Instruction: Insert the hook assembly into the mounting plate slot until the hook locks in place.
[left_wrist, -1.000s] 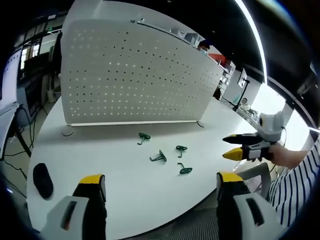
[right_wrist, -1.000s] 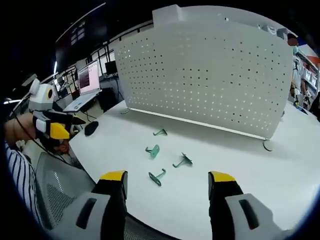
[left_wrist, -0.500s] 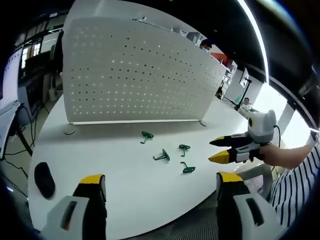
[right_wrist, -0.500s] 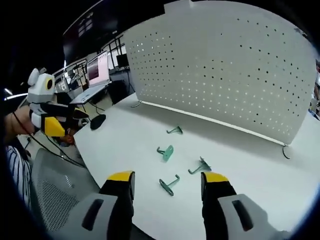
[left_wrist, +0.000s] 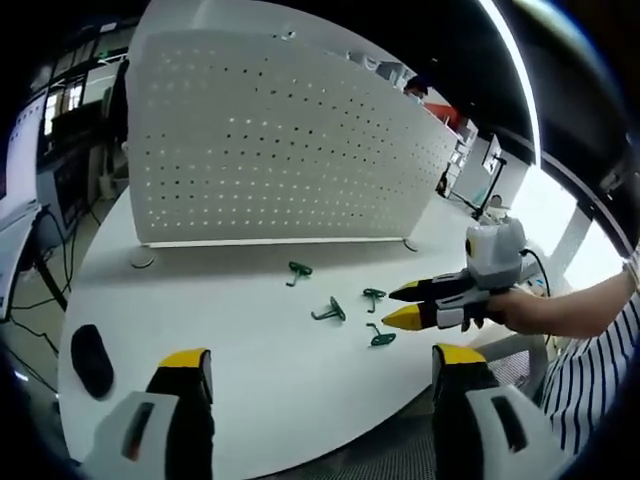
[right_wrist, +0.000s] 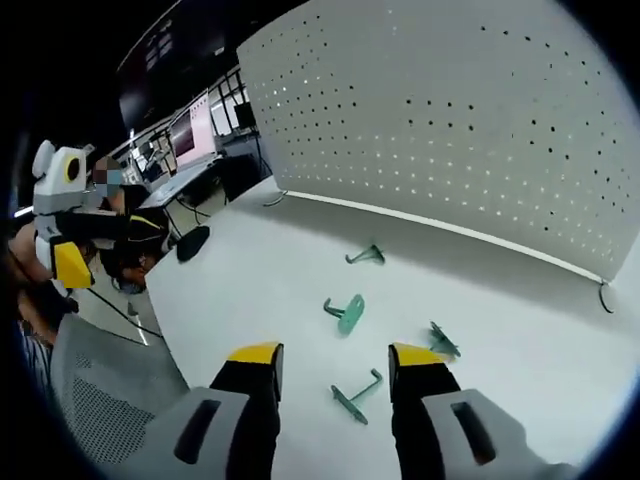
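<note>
The white perforated mounting plate (left_wrist: 270, 140) stands upright at the back of the white table (left_wrist: 220, 330); it also fills the top of the right gripper view (right_wrist: 470, 130). Several green hooks lie loose in front of it (left_wrist: 328, 313) (left_wrist: 373, 295) (left_wrist: 298, 270). My right gripper (right_wrist: 335, 358) is open, low over the table, with one hook (right_wrist: 355, 395) lying between its jaws, untouched. Other hooks (right_wrist: 347, 312) (right_wrist: 440, 342) (right_wrist: 365, 256) lie just ahead. In the left gripper view the right gripper (left_wrist: 393, 307) hovers by the nearest hook (left_wrist: 378, 338). My left gripper (left_wrist: 322, 362) is open and holds nothing, back from the table's edge.
A black mouse (left_wrist: 92, 360) (right_wrist: 192, 242) lies near the table's left edge. A grey mesh chair (right_wrist: 100, 400) stands by the rounded front edge. A person's arm in a striped sleeve (left_wrist: 590, 350) reaches in from the right. Desks with monitors (right_wrist: 185, 135) stand behind.
My right gripper has moved forward and down over the hooks, and its jaws have narrowed a little. The left gripper has stayed almost still.
</note>
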